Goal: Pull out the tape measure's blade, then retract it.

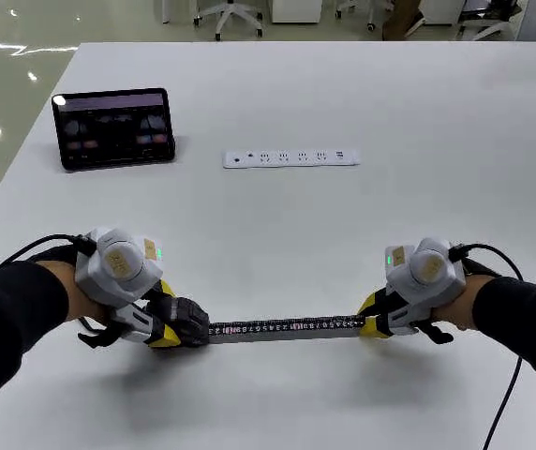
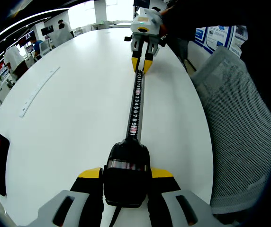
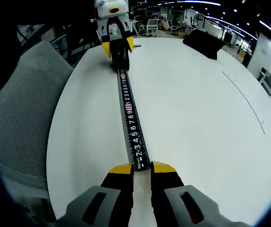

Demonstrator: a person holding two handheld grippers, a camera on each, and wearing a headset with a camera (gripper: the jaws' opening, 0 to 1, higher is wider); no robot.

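1. The tape measure has a chunky black case. Its blade is dark with pale numerals and one red mark, and it is out in a straight line, flat on the white desk.
2. The left tongs are clamped on the case, one yellow-tipped jaw on each side.
3. The right tongs are pinched on the blade's free end, with the jaws nearly together.
4. The case and blade lie between the two tongs, close to the desk's near edge and roughly parallel to it.
5. The blade's end hook is hidden between the right jaws. The back of the case is cut off at the bottom of the left gripper view. In the head view the numerals are too small to read.
6. Beyond the blade the desk is bare and wide. A tablet and a power strip sit well apart from the blade, toward the far side.
7. A mesh chair stands just off the near edge.
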